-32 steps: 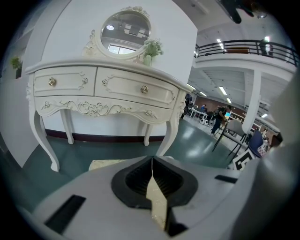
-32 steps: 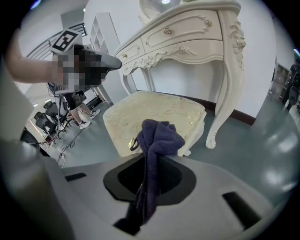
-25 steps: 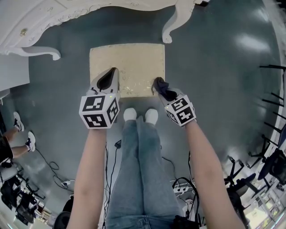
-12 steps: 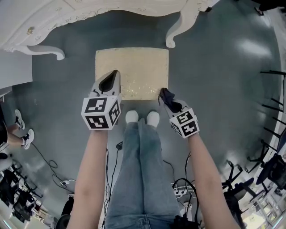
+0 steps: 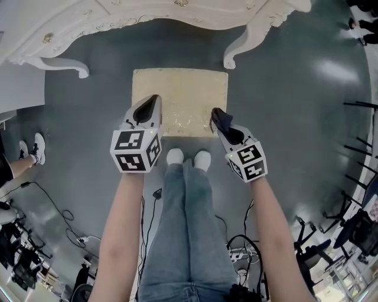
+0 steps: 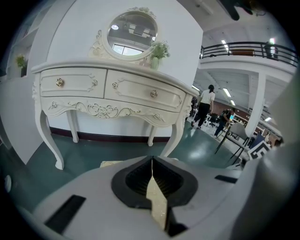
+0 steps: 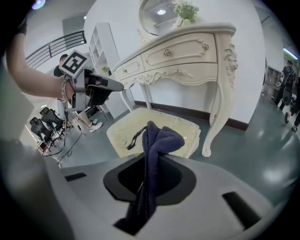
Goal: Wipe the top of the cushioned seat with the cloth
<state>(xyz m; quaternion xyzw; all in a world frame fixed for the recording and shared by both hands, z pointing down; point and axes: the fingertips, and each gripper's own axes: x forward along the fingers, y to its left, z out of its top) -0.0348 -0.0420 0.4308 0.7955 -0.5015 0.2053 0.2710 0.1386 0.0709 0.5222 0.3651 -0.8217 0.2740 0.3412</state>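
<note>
Clamping anything, that right tool [image 5: 217, 118]?

Yes. Its jaws are clenched on the cloth [image 7: 157, 140], a dark blue one. A bunched fold stands out beyond the tips, and the rest trails back down between the jaws.

And where does that put the cloth against the cushioned seat [image 5: 180, 94]?

In the head view it is at the seat's near right corner, just over the edge. The right gripper view shows the pale yellow seat spread out beyond the cloth, mostly to its left. Whether cloth and cushion touch, I cannot tell.

What about the left tool [image 5: 155, 99]?

Its jaws are pressed together with nothing between them. There is only a thin slit, and a strip of the seat shows through it. The tool is over the seat's near left part, apart from the cloth.

What's around the seat?

A white carved table [image 5: 118, 17] stands on the far side, with one curled leg [image 5: 242, 47] just beside the seat's far right corner. The person's white shoes [image 5: 173, 156] stand on the grey-green floor [image 5: 283, 118] at the seat's near edge, between the two tools.
</note>
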